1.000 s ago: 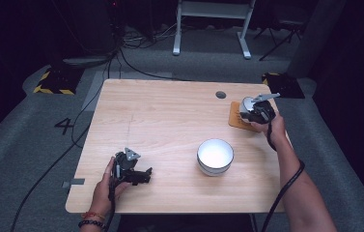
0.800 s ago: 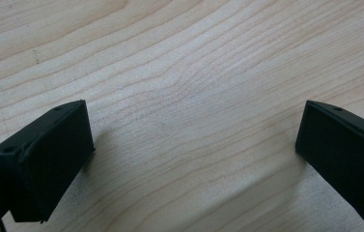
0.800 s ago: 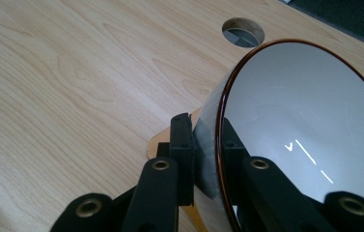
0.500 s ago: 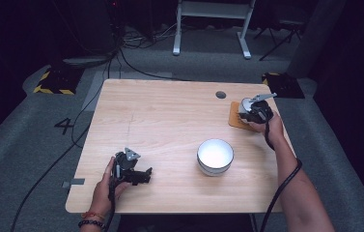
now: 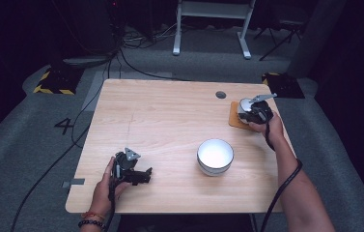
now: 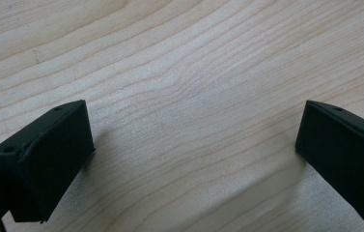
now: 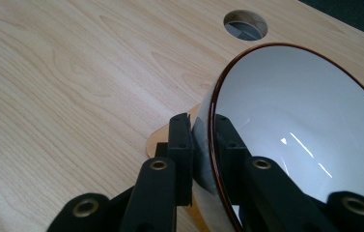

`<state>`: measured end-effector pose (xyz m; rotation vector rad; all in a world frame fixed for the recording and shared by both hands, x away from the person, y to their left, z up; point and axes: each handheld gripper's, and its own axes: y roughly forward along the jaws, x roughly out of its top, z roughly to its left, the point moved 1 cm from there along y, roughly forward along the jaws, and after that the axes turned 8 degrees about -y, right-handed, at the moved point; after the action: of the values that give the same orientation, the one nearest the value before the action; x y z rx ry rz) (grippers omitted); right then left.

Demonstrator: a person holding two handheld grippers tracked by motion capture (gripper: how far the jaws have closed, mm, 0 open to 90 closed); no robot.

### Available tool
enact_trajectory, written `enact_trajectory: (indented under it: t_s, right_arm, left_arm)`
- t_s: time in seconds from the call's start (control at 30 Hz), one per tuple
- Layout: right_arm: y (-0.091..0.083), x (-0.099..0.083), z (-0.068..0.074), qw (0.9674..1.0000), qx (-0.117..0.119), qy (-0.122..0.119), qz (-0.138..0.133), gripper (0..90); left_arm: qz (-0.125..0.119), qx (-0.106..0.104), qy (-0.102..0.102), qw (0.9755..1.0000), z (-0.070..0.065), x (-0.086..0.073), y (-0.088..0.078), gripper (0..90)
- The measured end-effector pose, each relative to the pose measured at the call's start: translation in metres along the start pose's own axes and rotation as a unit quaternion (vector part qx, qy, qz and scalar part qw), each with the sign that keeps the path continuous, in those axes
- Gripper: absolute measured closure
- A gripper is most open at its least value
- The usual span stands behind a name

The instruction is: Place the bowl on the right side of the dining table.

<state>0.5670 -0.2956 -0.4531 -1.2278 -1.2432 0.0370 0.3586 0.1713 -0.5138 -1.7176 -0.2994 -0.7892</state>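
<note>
Small bowl (image 7: 305, 130) cut off at frame edge; right gripper (image 7: 203, 140) pinches its rim above the coaster (image 5: 237, 118). Left gripper (image 6: 194, 145) spread, empty.

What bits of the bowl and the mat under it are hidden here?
- Small bowl: its near side is cut off by the right gripper view's bottom edge and covered by the right gripper, whose jaws pinch the rim.
- Orange mat: mostly under that bowl and the hand in the high view.
- Table hole: too dark inside.

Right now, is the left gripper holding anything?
No, the left gripper is open, with bare table between its jaws.
</note>
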Motion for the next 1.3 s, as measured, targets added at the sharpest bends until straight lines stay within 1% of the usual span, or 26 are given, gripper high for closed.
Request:
enact_trajectory:
  t_s: [0.07,0.13,0.23,0.27,0.37,0.4,0.43,0.47,0.6,0.87,1.1,1.13,1.17,1.2,1.23,1.3]
  right_arm:
    - [0.0,0.0,0.001,1.0,0.001,-0.001,0.0,80.6]
    - [0.002,0.001,0.004,0.9999,0.002,-0.013,0.005,80.9]
    - [0.003,0.001,0.005,1.0,0.006,-0.006,0.004,80.9]
    - [0.003,0.001,0.006,0.9999,0.008,-0.01,0.004,80.7]
    - [0.005,0.002,0.007,0.9999,0.01,-0.012,0.005,80.0]
    - [0.005,0.002,0.009,0.9997,0.017,-0.013,0.008,79.1]
    - [0.005,0.002,0.009,0.9997,0.017,-0.013,0.008,79.1]
    - [0.006,0.002,0.01,0.9996,0.019,-0.018,0.011,79.2]
    - [0.006,0.002,0.011,0.9998,0.018,-0.011,0.004,79.1]
    - [0.005,0.002,0.009,0.9997,0.02,-0.012,0.004,79.3]
    - [0.004,0.002,0.009,0.9998,0.021,-0.004,-0.001,77.9]
    - [0.002,0.003,0.009,0.9997,0.024,0.001,-0.01,77.9]
    - [0.001,0.003,0.009,0.9996,0.025,-0.003,-0.01,77.8]
    - [0.001,0.003,0.008,0.9997,0.021,-0.01,-0.006,77.6]
    - [0.001,0.003,0.009,0.9997,0.021,-0.004,-0.005,77.2]
    - [0.0,0.001,0.008,0.9998,0.019,-0.005,-0.003,75.5]
  left_arm:
    - [0.0,0.0,-0.001,1.0,0.0,0.0,0.0,0.0]
    - [0.0,0.001,0.0,1.0,0.0,0.0,0.0,0.0]
    - [0.0,0.001,-0.001,1.0,0.0,0.0,0.0,0.0]
    - [0.0,0.0,0.0,1.0,0.0,0.0,0.0,0.0]
    - [-0.001,0.001,-0.001,1.0,0.0,0.0,0.0,0.0]
    - [0.0,0.0,0.0,1.0,0.0,0.0,0.0,0.0]
    - [0.0,0.0,0.0,1.0,0.0,0.0,0.0,0.0]
    - [-0.001,0.001,0.0,1.0,0.0,0.0,0.0,0.0]
    - [0.0,0.001,0.0,1.0,0.0,0.0,0.0,0.0]
    - [0.0,0.001,0.0,1.0,0.0,0.0,0.0,0.0]
    - [0.0,0.001,0.0,1.0,0.0,0.0,0.0,0.0]
    - [0.0,0.001,0.0,1.0,0.0,0.0,0.0,0.0]
    - [0.0,0.001,0.0,1.0,0.0,0.0,0.0,0.0]
    - [0.0,0.0,-0.001,1.0,0.0,0.0,0.0,0.0]
    - [0.0,0.002,0.0,1.0,0.0,0.0,0.0,0.0]
    - [0.0,0.002,0.0,1.0,0.0,0.0,0.0,0.0]
